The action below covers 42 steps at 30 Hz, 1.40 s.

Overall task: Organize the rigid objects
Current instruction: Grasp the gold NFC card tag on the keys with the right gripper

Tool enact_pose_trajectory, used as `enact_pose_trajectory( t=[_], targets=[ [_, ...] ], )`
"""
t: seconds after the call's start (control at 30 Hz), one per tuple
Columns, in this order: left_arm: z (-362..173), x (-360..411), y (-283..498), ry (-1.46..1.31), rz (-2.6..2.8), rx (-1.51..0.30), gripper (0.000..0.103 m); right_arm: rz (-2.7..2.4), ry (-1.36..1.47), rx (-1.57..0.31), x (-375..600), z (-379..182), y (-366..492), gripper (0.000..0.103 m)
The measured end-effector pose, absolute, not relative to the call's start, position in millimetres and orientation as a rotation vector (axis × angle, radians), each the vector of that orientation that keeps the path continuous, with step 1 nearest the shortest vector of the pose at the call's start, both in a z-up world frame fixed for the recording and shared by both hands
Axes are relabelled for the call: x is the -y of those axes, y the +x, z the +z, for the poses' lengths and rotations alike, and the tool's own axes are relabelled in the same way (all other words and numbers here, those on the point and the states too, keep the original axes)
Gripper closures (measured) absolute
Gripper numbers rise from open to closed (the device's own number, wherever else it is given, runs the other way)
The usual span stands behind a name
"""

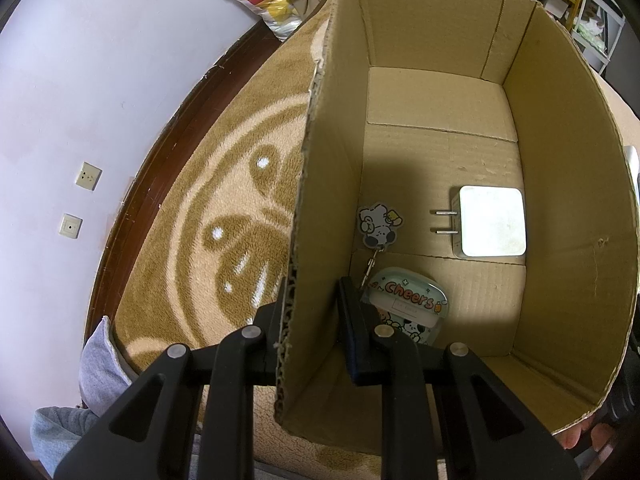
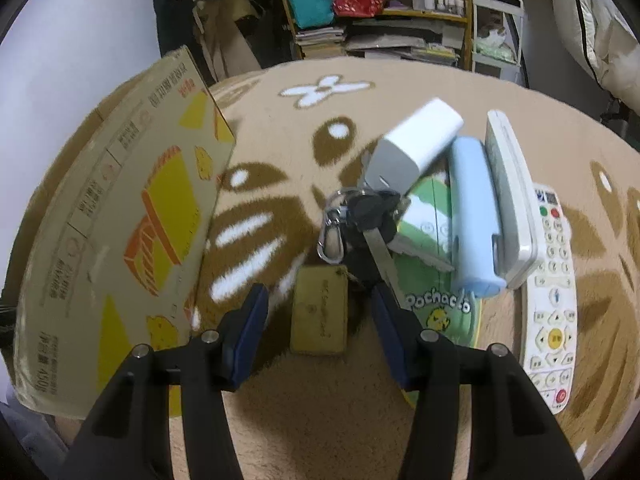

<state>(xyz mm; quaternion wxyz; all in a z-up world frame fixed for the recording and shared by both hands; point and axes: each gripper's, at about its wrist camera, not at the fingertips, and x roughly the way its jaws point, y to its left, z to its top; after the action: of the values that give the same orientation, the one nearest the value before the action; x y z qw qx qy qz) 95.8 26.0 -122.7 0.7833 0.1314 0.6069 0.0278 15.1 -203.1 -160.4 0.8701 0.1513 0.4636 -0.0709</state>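
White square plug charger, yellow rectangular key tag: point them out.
White square plug charger (image 1: pixel 492 221), left wrist view, on its flat top face.
Yellow rectangular key tag (image 2: pixel 319 314), right wrist view, on its face centre.

Right gripper (image 2: pixel 320 320) gapes around yellow tag (image 2: pixel 319 316), keys (image 2: pixel 370 216) beyond

Pale lilac painted wall (image 1: pixel 100 60) with two cream socket plates (image 1: pixel 89 175), dark brown wooden skirting (image 1: pixel 168 140), fluffy tan-and-cream patterned rug (image 2: pixel 280 420), cluttered yellow wooden shelving (image 2: pixel 400 20) behind
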Motion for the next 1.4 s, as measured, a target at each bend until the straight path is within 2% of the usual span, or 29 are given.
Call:
enact_pose_trajectory(
  t=[0.17,0.2,0.27,0.67,0.83,1.4],
  targets=[
    [-123,-26,96,0.283,0.06,-1.31,0.083,-0.154,0.315,-0.974,201,-164,19,0.048],
    [-123,-26,96,0.282,0.06,-1.31,0.083,-0.154,0.311,-0.977,200,-164,20,0.057],
    [-123,-26,96,0.284,0.06,-1.31,0.083,-0.159,0.279,-0.997,198,-167,24,0.063],
    [-122,-24,96,0.289,0.06,-1.31,0.083,-0.19,0.226,-0.994,186,-169,29,0.06],
    [-122,-25,96,0.286,0.059,-1.31,0.083,-0.203,0.199,-0.987,182,-167,30,0.07],
    [-122,-23,95,0.304,0.064,-1.307,0.083,-0.175,0.3,-0.821,194,-118,10,0.071]
  ],
)
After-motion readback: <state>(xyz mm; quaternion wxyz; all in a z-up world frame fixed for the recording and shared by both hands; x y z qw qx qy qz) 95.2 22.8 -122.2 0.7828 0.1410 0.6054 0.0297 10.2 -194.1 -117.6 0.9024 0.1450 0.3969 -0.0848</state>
